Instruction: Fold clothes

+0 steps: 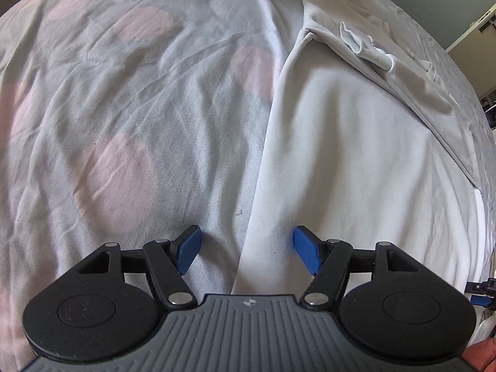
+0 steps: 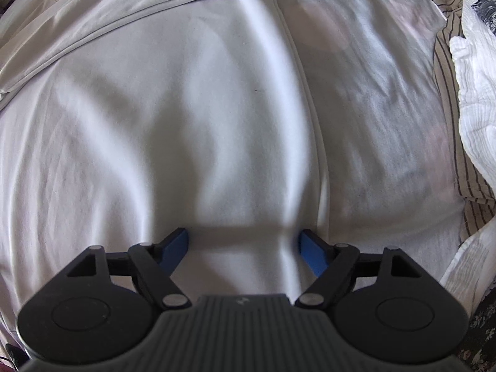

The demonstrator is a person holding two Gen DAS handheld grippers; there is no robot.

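Left gripper (image 1: 247, 249) first: its blue pads (image 1: 189, 249) stand wide apart, nothing pinched, straddling the left edge of the off-white long-sleeved cotton garment (image 1: 356, 155). One pad hangs over the grey bedsheet with pale pink dots (image 1: 124, 108), the other over the cloth. The right gripper (image 2: 245, 251) has its blue pads (image 2: 313, 255) spread apart too, both above the garment (image 2: 155, 124) just inside its right edge, gripping nothing.

The garment lies flat on the sheet, its long axis running from near to far. At the far end a sleeve is folded slantwise across it, with the ribbed cuff (image 1: 376, 57) lying on top (pointing down to the right in the left view). Far right in the right view sit a brown-striped cloth (image 2: 449, 93) and a crumpled white textured garment (image 2: 477, 93), well apart from the grippers.
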